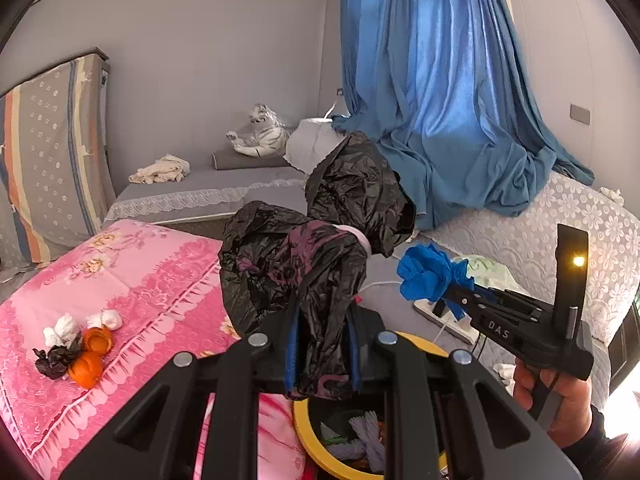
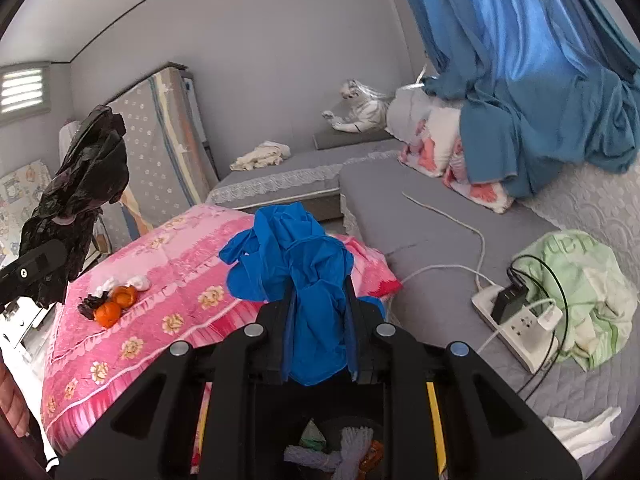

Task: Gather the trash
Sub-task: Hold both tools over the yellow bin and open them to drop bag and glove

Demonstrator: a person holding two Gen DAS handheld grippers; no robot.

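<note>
My left gripper (image 1: pixel 322 344) is shut on a crumpled black plastic bag (image 1: pixel 316 240), which billows up in front of it; the same black bag (image 2: pixel 76 196) shows at the left in the right wrist view. My right gripper (image 2: pixel 318 332) is shut on a crumpled blue glove (image 2: pixel 292 256), and the blue glove (image 1: pixel 432 274) appears right of the bag in the left wrist view. Below both grippers sits a yellow-rimmed bin (image 1: pixel 416 346) with scraps inside. On the pink quilt (image 1: pixel 132 280) lies a small pile: orange peels (image 1: pixel 90 354), white tissue wads (image 1: pixel 66 328) and a black scrap (image 1: pixel 54 360).
A white power strip (image 2: pixel 516 328) with plugs and cables lies on the grey bed, beside a green cloth (image 2: pixel 584 284). A white tissue (image 2: pixel 580 430) lies at the lower right. A blue curtain (image 2: pixel 540 72) hangs behind, and a mattress (image 2: pixel 160 140) leans on the wall.
</note>
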